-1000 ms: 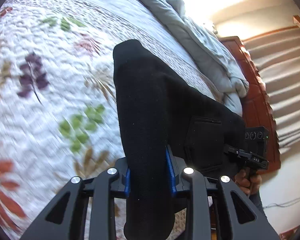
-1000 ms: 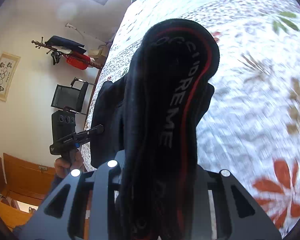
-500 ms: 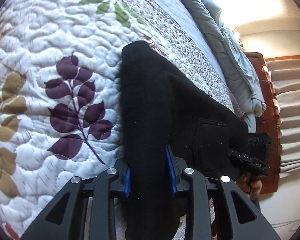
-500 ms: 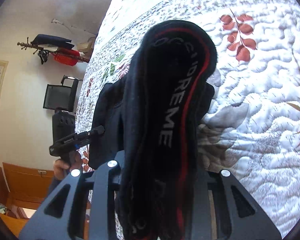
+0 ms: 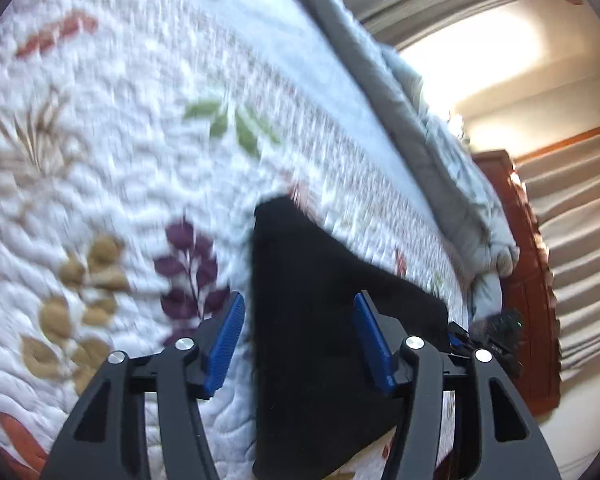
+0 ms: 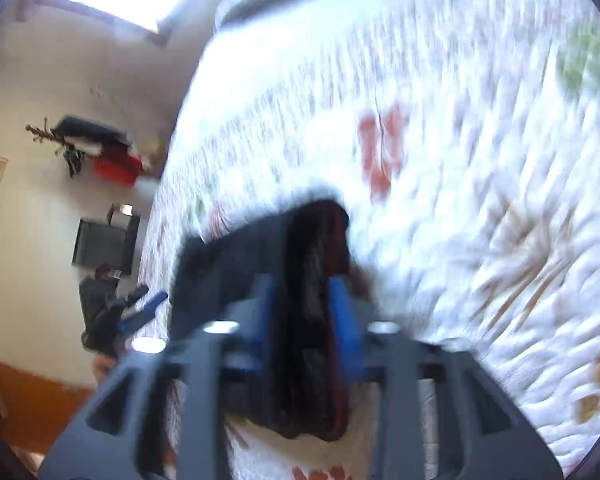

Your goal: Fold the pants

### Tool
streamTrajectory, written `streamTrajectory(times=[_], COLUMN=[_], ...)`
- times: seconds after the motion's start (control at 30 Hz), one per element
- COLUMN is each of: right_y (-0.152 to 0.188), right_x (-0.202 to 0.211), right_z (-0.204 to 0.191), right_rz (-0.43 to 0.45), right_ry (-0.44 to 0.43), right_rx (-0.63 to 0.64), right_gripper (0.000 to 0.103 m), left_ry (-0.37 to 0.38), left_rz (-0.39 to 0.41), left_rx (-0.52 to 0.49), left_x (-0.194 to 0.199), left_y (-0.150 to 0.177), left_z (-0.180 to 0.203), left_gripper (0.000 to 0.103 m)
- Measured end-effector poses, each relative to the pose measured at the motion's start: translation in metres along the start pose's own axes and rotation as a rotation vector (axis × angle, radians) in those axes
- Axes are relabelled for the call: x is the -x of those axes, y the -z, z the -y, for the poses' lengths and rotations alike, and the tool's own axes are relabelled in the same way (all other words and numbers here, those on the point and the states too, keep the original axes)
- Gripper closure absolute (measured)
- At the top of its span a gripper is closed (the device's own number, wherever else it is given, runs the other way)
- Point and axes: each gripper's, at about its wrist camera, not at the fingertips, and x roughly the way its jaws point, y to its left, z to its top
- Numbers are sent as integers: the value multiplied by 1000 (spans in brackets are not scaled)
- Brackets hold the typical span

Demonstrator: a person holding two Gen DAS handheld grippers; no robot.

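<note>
The black pants [image 5: 320, 320] lay flat on the quilted bed [image 5: 120, 160], no longer pinched half a second earlier by the left tool [image 5: 298, 328], whose blue pads now stood spread either side of the cloth, so this fold looked set down. Their long axis ran away from that tool toward the grey duvet [image 5: 440, 152], while the right tool [image 6: 306, 316], blurred, still seemed pressed on the red-striped waistband [image 6: 320, 280]

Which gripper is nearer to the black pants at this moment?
Right. The right gripper has its pads against the black pants; the left gripper is open around them, both pads apart from the cloth.
</note>
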Motion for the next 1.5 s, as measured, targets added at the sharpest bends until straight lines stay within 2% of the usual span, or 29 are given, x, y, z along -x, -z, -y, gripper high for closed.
streamTrajectory(times=[0.07, 0.13, 0.2, 0.23, 0.3, 0.37, 0.43, 0.53, 0.63, 0.7, 0.8, 0.87, 0.9, 0.97, 1.03, 1.1, 1.27, 1.4, 1.47, 1.5], right_y=[-12, -20, -26, -27, -22, -20, -13, -10, -2, 16, 43, 61, 68, 78, 84, 83, 87, 98, 107, 113], right_x=[3, -18, -40, -51, -72, -88, -90, -77, -49, -27, -15, -22, -27, -40, -45, -50, -42, -7, 15, 28], right_z=[-20, -41, -44, -39, -13, 15, 30, 22, 3, -10, -15, -7, 1, 23, 43, 45, 47, 46, 37, 29], right_rz=[12, -50, -83, -98, -133, -148, -141, -113, -86, -78, -89, -115, -126, -127, -115, -105, -74, 11, 46, 61], right_ry=[-61, -122, -111, -99, -53, 2, -45, -61, -155, -207, -240, -214, -194, -137, -180, -189, -194, -122, -85, -66], right_rx=[18, 30, 13, -10, -83, -132, -172, -156, -147, -97, -88, -101, -118, -145, -204, -212, -266, -314, -304, -287], right_gripper=[85, 85, 85, 85, 99, 103, 103, 103, 96, 96, 96, 97, 103, 103, 103, 103, 103, 103, 88, 84], left_ry=[28, 44, 28, 17, -4, 13, 19, 10, 32, 50, 76, 81, 73, 63, 35, 9, 37, -24, -67, -90], left_rz=[14, -21, -73, -86, -91, -91, -93, -66, -6, 33, 72, 58, 37, 0, -29, -37, -46, -19, -15, -9], left_rx=[2, 6, 0, 6, 35, 83, 111, 122, 75, 31, -4, 2, 6, 10, 6, -10, 59, 86, 77, 63], left_x=[-3, -22, -46, -57, -70, -74, -73, -59, -25, 0, 28, 30, 26, 14, 1, -6, 1, 30, 48, 61], left_y=[-10, -16, -16, -15, -16, -19, -19, -15, -4, 15, 50, 69, 80, 91, 101, 104, 99, 103, 109, 115], left_z=[9, 17, 22, 23, 17, 8, -1, -1, 14, 24, 28, 23, 19, 14, 9, 7, -4, -10, -10, -7], left_gripper=[46, 46, 46, 46, 46, 50, 54, 52, 48, 48, 45, 45, 45, 46, 46, 46, 47, 35, 28, 24])
